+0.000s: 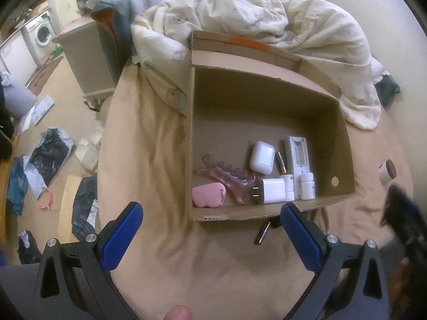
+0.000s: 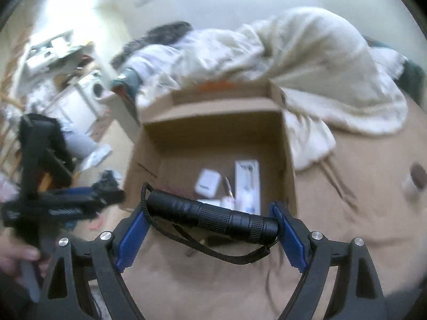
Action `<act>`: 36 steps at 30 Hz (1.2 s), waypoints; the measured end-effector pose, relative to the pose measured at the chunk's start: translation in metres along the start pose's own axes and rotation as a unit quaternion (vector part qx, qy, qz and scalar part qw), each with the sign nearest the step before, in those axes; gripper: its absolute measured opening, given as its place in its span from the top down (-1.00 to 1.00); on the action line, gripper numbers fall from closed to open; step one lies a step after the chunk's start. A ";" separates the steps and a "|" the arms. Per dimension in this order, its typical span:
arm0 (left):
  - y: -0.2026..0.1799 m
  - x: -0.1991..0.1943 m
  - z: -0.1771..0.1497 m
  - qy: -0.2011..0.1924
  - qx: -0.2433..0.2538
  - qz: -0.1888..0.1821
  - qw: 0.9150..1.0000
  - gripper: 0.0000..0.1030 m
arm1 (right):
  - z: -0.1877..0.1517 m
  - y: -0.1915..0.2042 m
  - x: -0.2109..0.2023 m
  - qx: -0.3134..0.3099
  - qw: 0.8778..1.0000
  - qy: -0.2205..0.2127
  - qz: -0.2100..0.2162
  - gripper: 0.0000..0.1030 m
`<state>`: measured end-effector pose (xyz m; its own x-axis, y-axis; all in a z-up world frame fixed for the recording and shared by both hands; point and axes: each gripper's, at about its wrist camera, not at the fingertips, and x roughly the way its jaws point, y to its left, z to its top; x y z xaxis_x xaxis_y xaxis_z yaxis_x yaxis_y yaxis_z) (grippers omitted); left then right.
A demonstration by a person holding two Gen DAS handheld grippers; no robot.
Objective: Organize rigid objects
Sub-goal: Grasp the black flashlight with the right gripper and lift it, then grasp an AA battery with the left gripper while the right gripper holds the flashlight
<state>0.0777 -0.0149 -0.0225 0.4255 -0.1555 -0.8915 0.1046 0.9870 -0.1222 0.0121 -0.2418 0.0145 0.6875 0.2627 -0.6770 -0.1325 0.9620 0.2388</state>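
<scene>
A black flashlight (image 2: 213,216) with a wrist cord lies crosswise between the blue pads of my right gripper (image 2: 208,214), which is shut on it just above the near edge of an open cardboard box (image 2: 213,130). In the left wrist view the box (image 1: 190,133) stands on the bed and holds a pink pouch (image 1: 209,194), a pink hair claw (image 1: 226,178), a white charger (image 1: 271,190), a white earbud case (image 1: 261,157), a grey device (image 1: 297,162) and two small white bottles (image 1: 307,185). My left gripper (image 1: 212,213) hangs open before the box, with nothing between its fingers.
A loose battery (image 1: 263,236) lies on the tan sheet (image 1: 160,173) in front of the box. A jar with a brown lid (image 1: 387,172) sits to the right. A crumpled white duvet (image 1: 253,13) fills the bed behind. The floor at left is littered with bags (image 1: 50,154).
</scene>
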 end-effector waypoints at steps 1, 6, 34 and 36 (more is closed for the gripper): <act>-0.001 0.001 -0.001 0.001 0.001 -0.002 1.000 -0.99 | 0.004 -0.002 -0.001 -0.007 1.000 -0.010 0.010 -0.82; -0.006 0.008 -0.005 0.006 0.018 -0.002 1.000 -0.99 | 0.006 -0.028 0.002 0.027 0.997 -0.040 0.062 -0.82; -0.118 0.130 -0.054 0.134 0.237 0.008 0.962 -0.20 | 0.009 -0.061 0.034 0.107 0.992 -0.019 0.056 -0.82; -0.117 0.134 -0.052 0.137 0.234 0.008 0.962 -0.04 | 0.010 -0.062 0.035 0.109 0.992 -0.018 0.056 -0.82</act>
<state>0.0757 -0.1493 -0.1505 0.1834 -0.0611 -0.9811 0.5208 0.8525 0.0443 0.0513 -0.2929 -0.0175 0.7035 0.3601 -0.6128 -0.0551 0.8872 0.4581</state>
